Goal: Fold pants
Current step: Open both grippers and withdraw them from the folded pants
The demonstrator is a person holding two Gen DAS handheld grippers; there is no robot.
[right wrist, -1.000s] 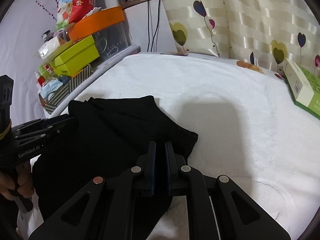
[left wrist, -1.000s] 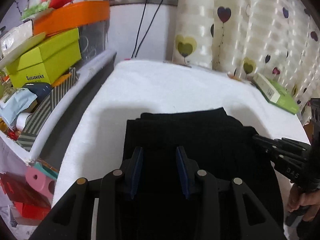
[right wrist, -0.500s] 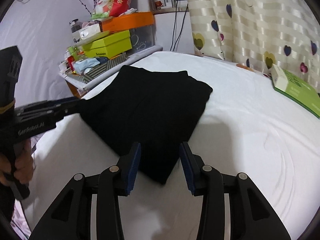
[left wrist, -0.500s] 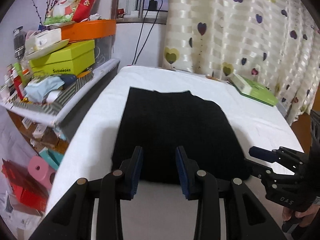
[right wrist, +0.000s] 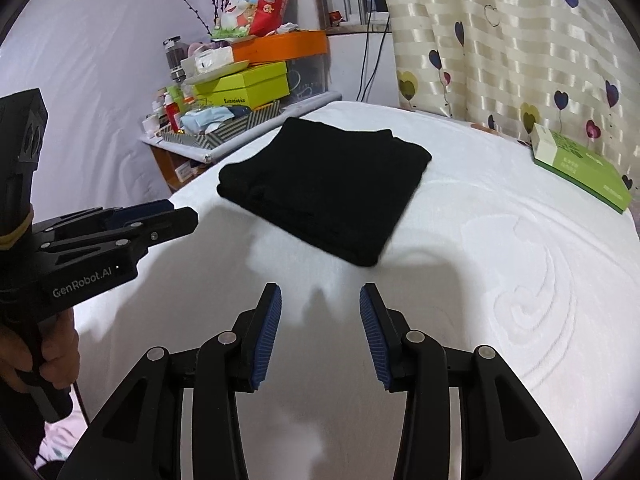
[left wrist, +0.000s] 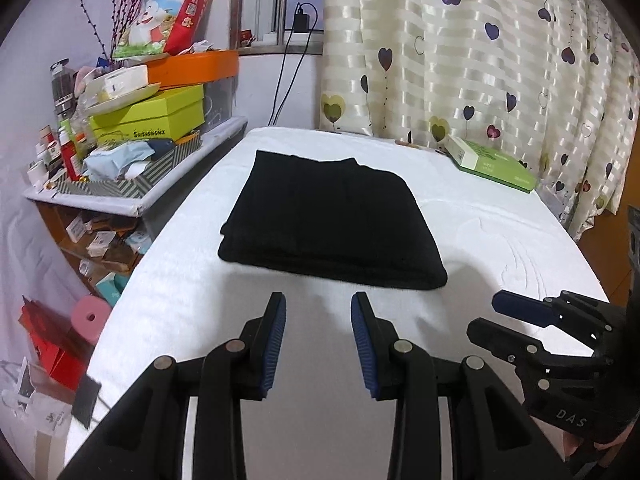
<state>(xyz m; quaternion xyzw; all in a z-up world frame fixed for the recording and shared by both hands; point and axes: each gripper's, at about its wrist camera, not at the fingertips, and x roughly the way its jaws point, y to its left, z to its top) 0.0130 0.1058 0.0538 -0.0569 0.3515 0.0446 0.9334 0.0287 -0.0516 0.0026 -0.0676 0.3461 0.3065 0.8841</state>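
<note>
My left gripper (left wrist: pixel 318 320) and right gripper (right wrist: pixel 320 312) gape, empty. The folded pants (left wrist: pixel 332 220) look soft, light; I would pinch the near edge.

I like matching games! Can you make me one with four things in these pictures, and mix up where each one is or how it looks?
Things:
1. folded black pants
2. flat green box
3. orange round lid
4. left hand-held gripper

States:
A. on top of the shelf pile
B. open and holding nothing
C. lying in the middle of the white towel-covered table
D. at the table's far right, by the curtain

Pairs: 1-C, 2-D, 3-A, 4-B
</note>
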